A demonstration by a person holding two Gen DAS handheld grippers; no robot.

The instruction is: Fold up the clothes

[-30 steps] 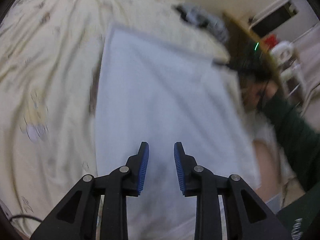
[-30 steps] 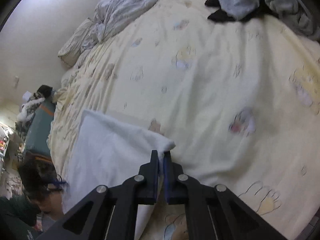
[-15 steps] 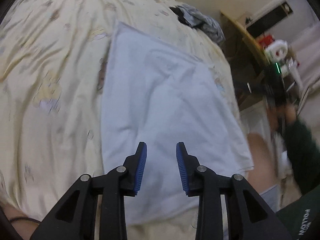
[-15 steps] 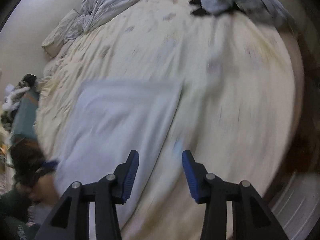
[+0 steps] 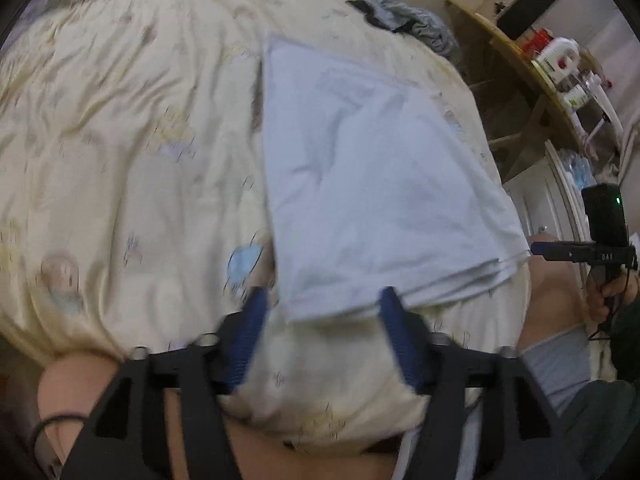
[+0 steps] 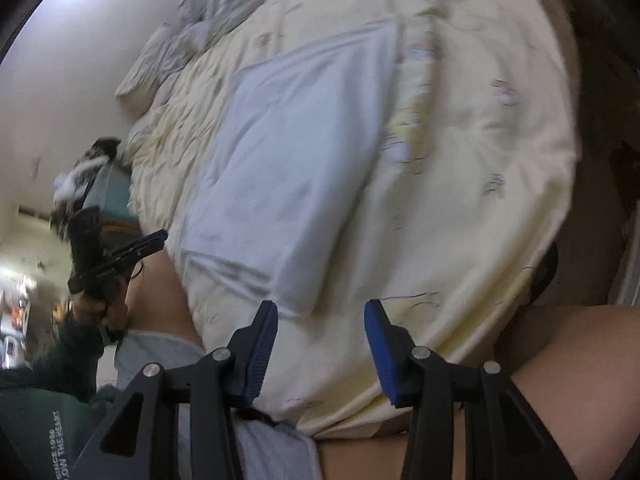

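A pale blue-white garment (image 5: 372,184) lies folded into a flat rectangle on the cream printed bedsheet (image 5: 132,152); the right wrist view shows the same garment (image 6: 288,168). My left gripper (image 5: 322,308) hangs over the bed's near edge just short of the garment's near hem, its jaws opening, nothing between its blue pads. My right gripper (image 6: 320,320) stands open over the sheet beside the garment's near corner, empty. Each gripper appears from the side in the other's view, the right gripper (image 5: 576,250) and the left gripper (image 6: 132,250).
A heap of grey and dark clothes (image 5: 404,20) lies at the bed's far end. A grey duvet (image 6: 224,4) is bunched at the head. A wooden shelf with bottles (image 5: 556,68) stands beside the bed. The person's bare knees (image 6: 560,360) press against the mattress edge.
The right gripper let go of the garment's corner and drew back toward the bed's near edge. The left gripper also pulled back from over the garment and its jaws spread wider.
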